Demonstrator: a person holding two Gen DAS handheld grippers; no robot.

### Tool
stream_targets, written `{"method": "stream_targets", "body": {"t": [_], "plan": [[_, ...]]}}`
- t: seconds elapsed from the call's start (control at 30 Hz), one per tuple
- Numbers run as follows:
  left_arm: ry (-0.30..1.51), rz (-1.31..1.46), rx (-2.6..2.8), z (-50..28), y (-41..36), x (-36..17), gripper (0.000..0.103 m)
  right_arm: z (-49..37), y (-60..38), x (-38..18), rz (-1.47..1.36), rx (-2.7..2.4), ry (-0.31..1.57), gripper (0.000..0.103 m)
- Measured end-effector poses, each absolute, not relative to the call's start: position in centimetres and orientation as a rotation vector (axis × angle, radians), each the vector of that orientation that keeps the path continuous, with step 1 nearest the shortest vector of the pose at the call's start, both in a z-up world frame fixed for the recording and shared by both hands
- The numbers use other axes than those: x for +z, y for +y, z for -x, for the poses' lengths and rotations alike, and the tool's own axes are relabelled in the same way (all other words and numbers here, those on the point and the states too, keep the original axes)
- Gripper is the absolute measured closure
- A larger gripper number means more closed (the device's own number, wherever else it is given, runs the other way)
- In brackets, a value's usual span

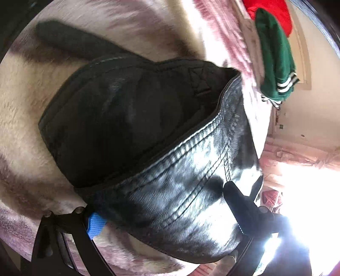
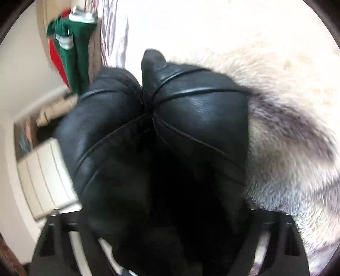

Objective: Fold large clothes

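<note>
A black leather jacket (image 1: pixel 136 118) lies bunched on a fluffy cream and grey blanket (image 1: pixel 19 110), its dark lining facing up and its stitched hem raised toward the camera. My left gripper (image 1: pixel 163 208) straddles that hem; the blue pad (image 1: pixel 95 225) presses one side and the black finger (image 1: pixel 233 195) rests on the shiny leather. In the right wrist view the jacket (image 2: pixel 191 110) bulges over my right gripper (image 2: pixel 170 212). Only its black frame shows at the bottom, and the fingertips are hidden under the leather.
A green garment with white stripes (image 1: pixel 276 57) and a red one (image 1: pixel 272 12) hang at the blanket's far edge, the green garment (image 2: pixel 74 59) also in the right wrist view. A cream cabinet (image 2: pixel 42 176) stands at the left there. Strong glare (image 1: pixel 308 191) fills the lower right.
</note>
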State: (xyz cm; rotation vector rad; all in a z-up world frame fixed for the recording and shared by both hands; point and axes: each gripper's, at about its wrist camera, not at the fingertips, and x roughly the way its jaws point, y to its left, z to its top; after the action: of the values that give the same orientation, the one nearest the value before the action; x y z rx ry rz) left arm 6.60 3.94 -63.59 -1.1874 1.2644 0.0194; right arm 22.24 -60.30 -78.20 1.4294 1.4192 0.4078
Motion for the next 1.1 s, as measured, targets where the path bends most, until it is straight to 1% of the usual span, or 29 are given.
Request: {"method": "stream_targets", "body": {"t": [0.03, 0.13, 0.17, 0.2, 0.23, 0.3, 0.33, 0.37, 0.4, 0.47, 0.5, 0.57, 0.67, 0.9, 1.1], "plan": [[1.255, 1.183, 0.006, -6.9, 3.8, -63.4, 0.004, -22.3, -60.4, -78.0, -1.448, 0.418, 1.408, 0.023], [1.26, 1.152, -0.001, -7.8, 3.3, -64.0, 0.004, -22.5, -60.8, -78.5, -1.501, 0.415, 1.399, 0.022], [1.261, 1.146, 0.009, -7.9, 3.2, -64.4, 0.004, -23.0, -60.5, -78.8, -1.479, 0.415, 1.426, 0.014], [1.253, 1.155, 0.019, -8.0, 3.2, -64.8, 0.004, -23.2, -60.4, -78.8, -1.453, 0.422, 1.448, 0.009], [1.24, 1.164, 0.041, -8.1, 3.3, -64.9, 0.003, -24.3, -59.3, -78.7, -1.398, 0.438, 1.483, 0.0], [1.196, 1.187, 0.079, -8.1, 3.7, -64.6, 0.003, -25.7, -57.5, -78.3, -1.296, 0.44, 1.548, 0.0], [1.164, 1.184, 0.104, -8.0, 4.0, -64.1, 0.005, -26.1, -57.0, -78.2, -1.279, 0.436, 1.551, 0.0], [1.145, 1.167, 0.121, -7.9, 4.0, -63.6, 0.018, -26.3, -56.8, -78.0, -1.282, 0.434, 1.535, 0.004], [1.124, 1.135, 0.125, -8.1, 3.9, -62.8, 0.039, -26.3, -56.7, -77.6, -1.276, 0.433, 1.516, 0.007], [1.112, 1.065, 0.118, -8.7, 3.5, -61.4, 0.054, -26.3, -56.4, -76.6, -1.258, 0.418, 1.483, 0.027], [1.102, 1.047, 0.115, -8.9, 3.4, -60.8, 0.062, -26.4, -56.2, -76.1, -1.244, 0.415, 1.473, 0.03], [1.079, 1.03, 0.109, -9.3, 3.6, -59.5, 0.068, -26.6, -55.9, -75.1, -1.255, 0.402, 1.447, 0.039], [1.061, 1.023, 0.093, -10.0, 4.0, -58.1, 0.072, -26.2, -55.9, -73.4, -1.259, 0.414, 1.411, 0.045], [0.997, 1.023, 0.07, -10.4, 5.3, -54.9, 0.075, -29.1, -54.1, -69.0, -1.211, 0.491, 1.365, 0.048], [0.889, 0.996, 0.055, -13.1, 5.5, -50.0, 0.075, -33.3, -53.1, -64.2, -1.163, 0.582, 1.318, 0.049]]}}
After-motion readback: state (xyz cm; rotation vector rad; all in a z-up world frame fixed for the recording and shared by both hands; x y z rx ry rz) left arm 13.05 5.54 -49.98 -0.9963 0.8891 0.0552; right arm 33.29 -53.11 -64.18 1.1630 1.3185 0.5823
